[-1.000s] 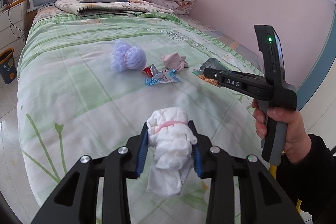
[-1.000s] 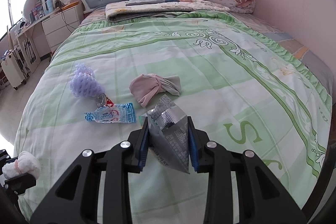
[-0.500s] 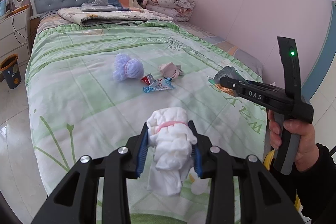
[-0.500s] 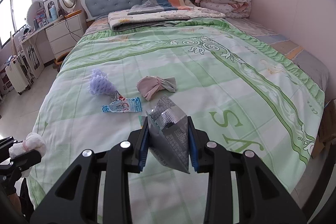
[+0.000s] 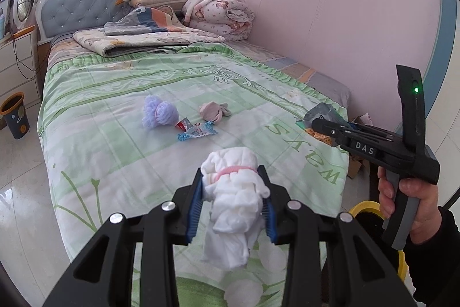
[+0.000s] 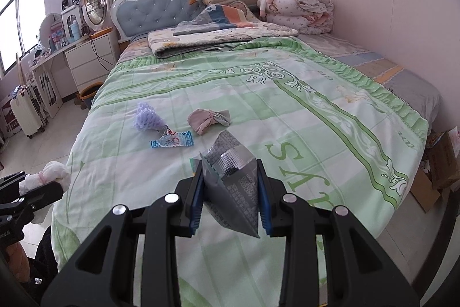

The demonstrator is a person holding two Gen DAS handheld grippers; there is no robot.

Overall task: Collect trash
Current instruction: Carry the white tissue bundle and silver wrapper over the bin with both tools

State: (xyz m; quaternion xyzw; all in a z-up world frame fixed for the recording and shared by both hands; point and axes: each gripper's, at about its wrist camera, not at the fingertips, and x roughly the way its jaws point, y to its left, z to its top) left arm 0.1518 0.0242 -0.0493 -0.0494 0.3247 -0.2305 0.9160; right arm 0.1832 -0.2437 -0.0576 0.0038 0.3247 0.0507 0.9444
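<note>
My left gripper (image 5: 233,197) is shut on a white cloth wad with a pink band (image 5: 234,192), held above the foot of the green bed (image 5: 115,111). My right gripper (image 6: 230,192) is shut on a silver snack bag (image 6: 230,180); it also shows in the left wrist view (image 5: 322,120). On the bed lie a purple foam net (image 6: 146,117), a blue wrapper (image 6: 172,140), a small red wrapper (image 5: 184,123) and a pink-grey cloth bundle (image 6: 207,120). The white wad also shows in the right wrist view (image 6: 54,174).
A dark bin with an orange rim (image 5: 14,114) stands on the floor left of the bed. A yellow-rimmed container (image 5: 365,212) sits below my right hand. Cardboard boxes (image 6: 440,163) lie at the bed's right foot. Folded quilts (image 6: 218,33) and a drawer unit (image 6: 92,56) are near the headboard.
Both grippers have drawn back and risen from the bed with their loads; the items on the bed look farther away. The grips have not changed.
</note>
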